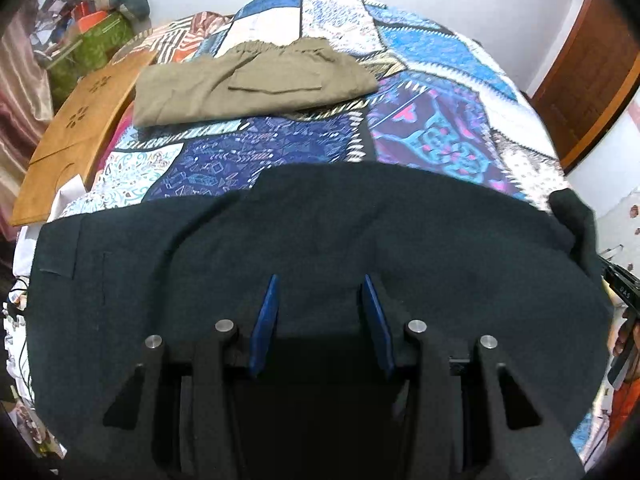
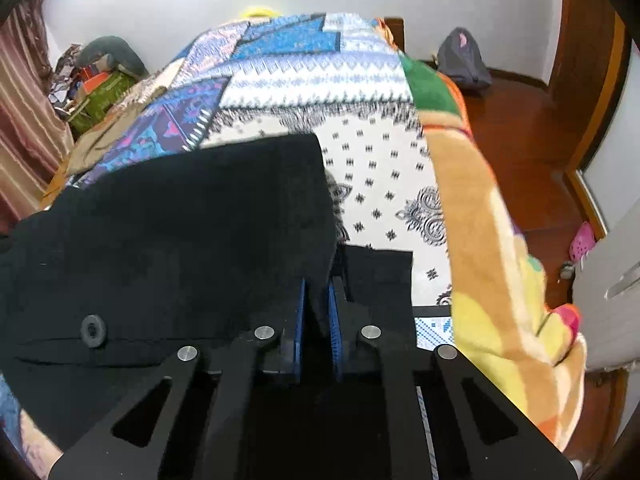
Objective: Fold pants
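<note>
Black pants [image 1: 320, 232] lie spread across the near part of a bed with a patchwork quilt [image 1: 432, 120]. My left gripper [image 1: 320, 284] stands open low over their middle, blue pads [image 1: 267, 312] apart, the cloth lying flat beneath them. In the right wrist view my right gripper [image 2: 317, 300] is shut on the right-hand edge of the black pants [image 2: 180, 240], a fold of dark cloth pinched between its blue pads [image 2: 299, 320]. A button [image 2: 94, 331] shows on the pants near the left. That gripped corner stands raised at the right in the left wrist view.
Folded khaki pants [image 1: 248, 80] lie further back on the quilt. A brown wooden board [image 1: 76, 132] lies along the bed's left side, with a clutter pile [image 1: 92, 28] behind it. An orange blanket [image 2: 492, 264] hangs over the right edge above a wooden floor [image 2: 532, 152].
</note>
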### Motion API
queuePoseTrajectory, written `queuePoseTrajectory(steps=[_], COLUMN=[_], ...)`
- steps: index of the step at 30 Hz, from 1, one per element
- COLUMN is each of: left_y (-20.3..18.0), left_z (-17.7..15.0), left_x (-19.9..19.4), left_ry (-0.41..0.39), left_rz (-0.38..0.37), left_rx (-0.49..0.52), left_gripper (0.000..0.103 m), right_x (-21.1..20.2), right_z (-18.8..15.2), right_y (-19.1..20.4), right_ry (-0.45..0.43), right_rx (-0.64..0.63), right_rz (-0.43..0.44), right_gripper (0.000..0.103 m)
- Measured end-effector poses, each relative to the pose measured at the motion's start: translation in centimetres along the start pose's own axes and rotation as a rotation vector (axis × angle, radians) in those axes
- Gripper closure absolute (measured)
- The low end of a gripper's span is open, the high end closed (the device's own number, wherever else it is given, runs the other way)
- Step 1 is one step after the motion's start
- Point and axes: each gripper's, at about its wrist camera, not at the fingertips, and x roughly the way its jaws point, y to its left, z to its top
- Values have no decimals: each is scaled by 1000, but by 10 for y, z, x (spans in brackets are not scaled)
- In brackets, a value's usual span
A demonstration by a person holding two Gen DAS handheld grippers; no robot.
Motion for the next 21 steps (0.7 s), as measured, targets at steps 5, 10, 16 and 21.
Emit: queuePoseTrajectory(steps=[5, 10, 16, 21], left_y=[-15, -39, -69, -91], left_z=[-3, -19, -49, -75], left_x=[-32, -63, -78, -83], left_ry=[-45, -74, -52, -33], left_rz=[-29, -80, -126, -147], left_rx=[27, 63, 122, 184], left_gripper=[58, 50, 49, 49], right_x=[-41, -81, -99, -97], right_z=[2, -7, -33, -50], right_y=[-2, -5, -14, -17], right_ry=[-91, -154, -161, -149], right_rx=[17, 13, 49, 86], right_rz=[19, 7, 10, 39], right_gripper=[94, 94, 94, 94])
